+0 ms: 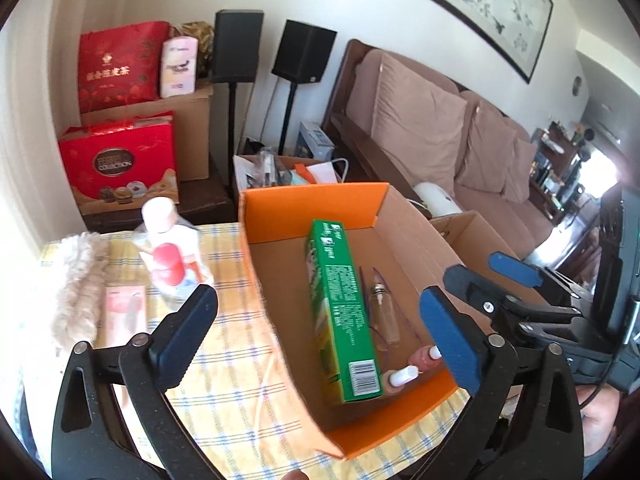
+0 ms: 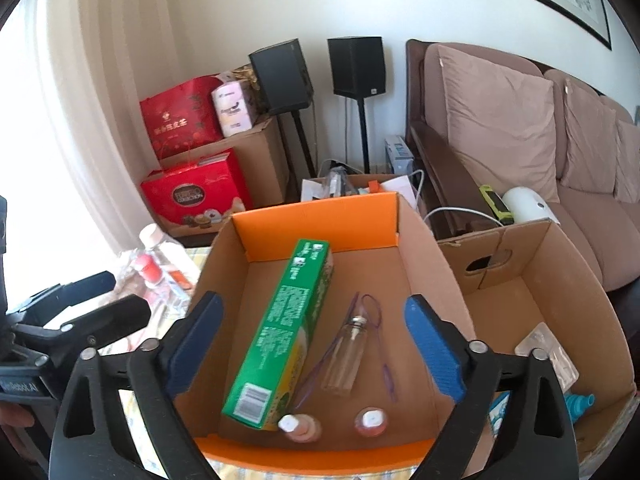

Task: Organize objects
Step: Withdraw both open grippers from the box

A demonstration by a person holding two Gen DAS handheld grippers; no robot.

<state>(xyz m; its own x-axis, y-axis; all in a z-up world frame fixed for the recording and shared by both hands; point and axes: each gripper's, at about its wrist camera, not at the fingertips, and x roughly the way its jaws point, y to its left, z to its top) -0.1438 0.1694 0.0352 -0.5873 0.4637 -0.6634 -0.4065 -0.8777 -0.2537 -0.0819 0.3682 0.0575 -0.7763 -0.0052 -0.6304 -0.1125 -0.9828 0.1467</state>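
An orange-lined cardboard box (image 1: 312, 200) (image 2: 316, 208) sits on a yellow checked tablecloth (image 1: 240, 380). In it lie a long green carton (image 1: 344, 312) (image 2: 280, 340), a clear glass bottle (image 1: 384, 312) (image 2: 346, 356) with a purple cord, and two small pink bottles (image 1: 424, 356) (image 2: 370, 420) with white caps. My left gripper (image 1: 318, 300) (image 2: 110, 296) hangs open over the box's left wall, holding nothing. My right gripper (image 2: 314, 304) (image 1: 492, 276) is open above the box's contents, also with nothing in it. A clear bag of bottles (image 1: 172, 256) (image 2: 156, 264) lies on the cloth to the left.
A fluffy beige item (image 1: 76, 280) and a pink packet (image 1: 124, 312) lie at the table's left. A second plain cardboard box (image 2: 540, 280) stands to the right with packets inside. Behind are a brown sofa (image 2: 500, 128), two speakers on stands (image 2: 356, 64) and red gift boxes (image 2: 192, 196).
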